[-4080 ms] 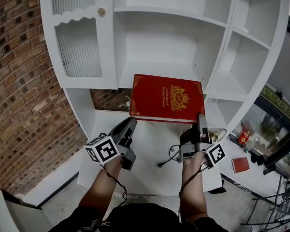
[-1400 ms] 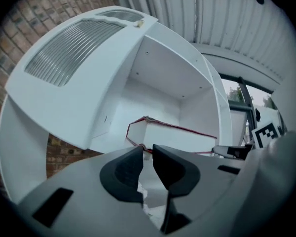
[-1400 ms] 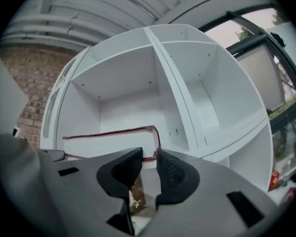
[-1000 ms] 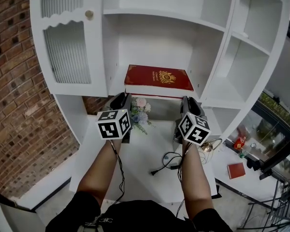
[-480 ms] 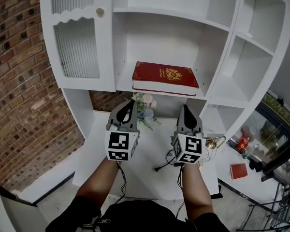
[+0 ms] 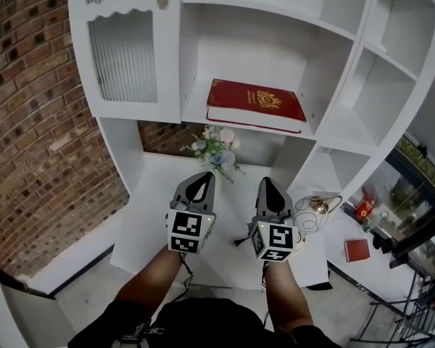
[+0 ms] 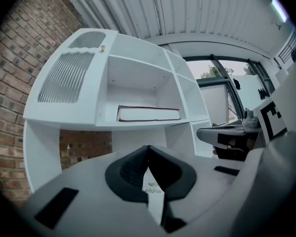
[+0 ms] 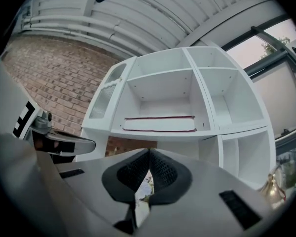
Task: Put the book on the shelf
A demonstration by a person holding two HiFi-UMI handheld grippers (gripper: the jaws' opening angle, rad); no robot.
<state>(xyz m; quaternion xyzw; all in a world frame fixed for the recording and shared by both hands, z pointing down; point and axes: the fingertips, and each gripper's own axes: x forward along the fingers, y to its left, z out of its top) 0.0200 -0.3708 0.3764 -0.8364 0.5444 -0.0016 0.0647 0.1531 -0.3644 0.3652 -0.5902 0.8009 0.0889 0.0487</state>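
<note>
A red book lies flat on the white shelf, above and ahead of the left gripper and right gripper, both pinched together on nothing; placing looks finished, so the next move likely needs only lowering both hands.
</note>
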